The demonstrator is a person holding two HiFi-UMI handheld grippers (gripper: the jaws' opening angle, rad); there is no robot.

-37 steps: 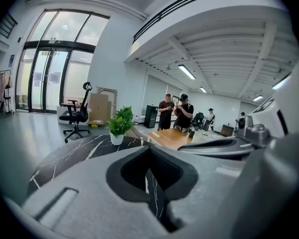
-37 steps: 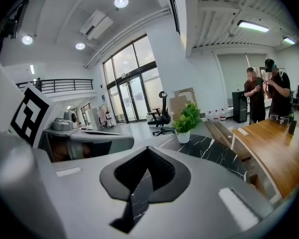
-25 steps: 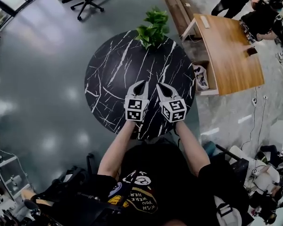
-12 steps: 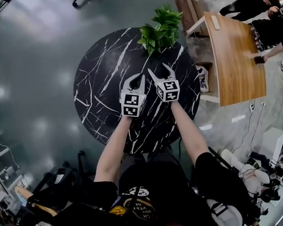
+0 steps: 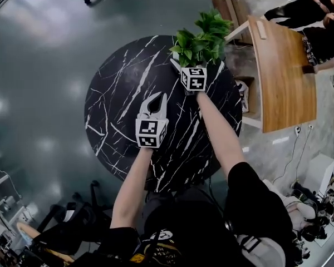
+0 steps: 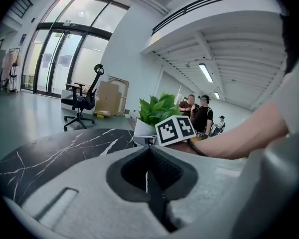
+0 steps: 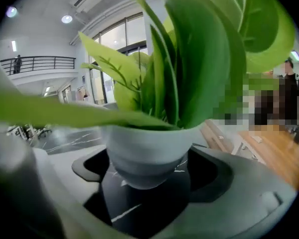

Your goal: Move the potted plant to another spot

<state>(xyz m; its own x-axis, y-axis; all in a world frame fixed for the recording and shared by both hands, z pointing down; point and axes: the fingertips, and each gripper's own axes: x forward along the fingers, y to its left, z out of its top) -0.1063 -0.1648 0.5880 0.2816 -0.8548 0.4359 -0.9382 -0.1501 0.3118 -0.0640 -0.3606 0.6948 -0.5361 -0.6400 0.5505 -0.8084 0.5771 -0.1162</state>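
The potted plant (image 5: 203, 38), green leaves in a white pot (image 7: 149, 151), stands at the far edge of the round black marble table (image 5: 122, 93). My right gripper (image 5: 199, 62) reaches under the leaves. Its jaws are opening and stand on either side of the pot, with gaps showing between the pads and the pot wall. My left gripper (image 5: 157, 99) hovers over the middle of the table, shut and with nothing in it. In the left gripper view its closed jaws (image 6: 148, 153) point towards the plant (image 6: 157, 108) and the right gripper's marker cube (image 6: 175, 129).
A wooden desk (image 5: 281, 71) stands right of the table, with people (image 5: 317, 15) beyond it. An office chair (image 6: 82, 101) and cardboard boxes (image 6: 107, 97) stand on the grey floor behind. My own body fills the near side of the table.
My right gripper has travelled forward across the table to the plant and opened from shut to wide around the pot. The left gripper has moved a little and stays shut.
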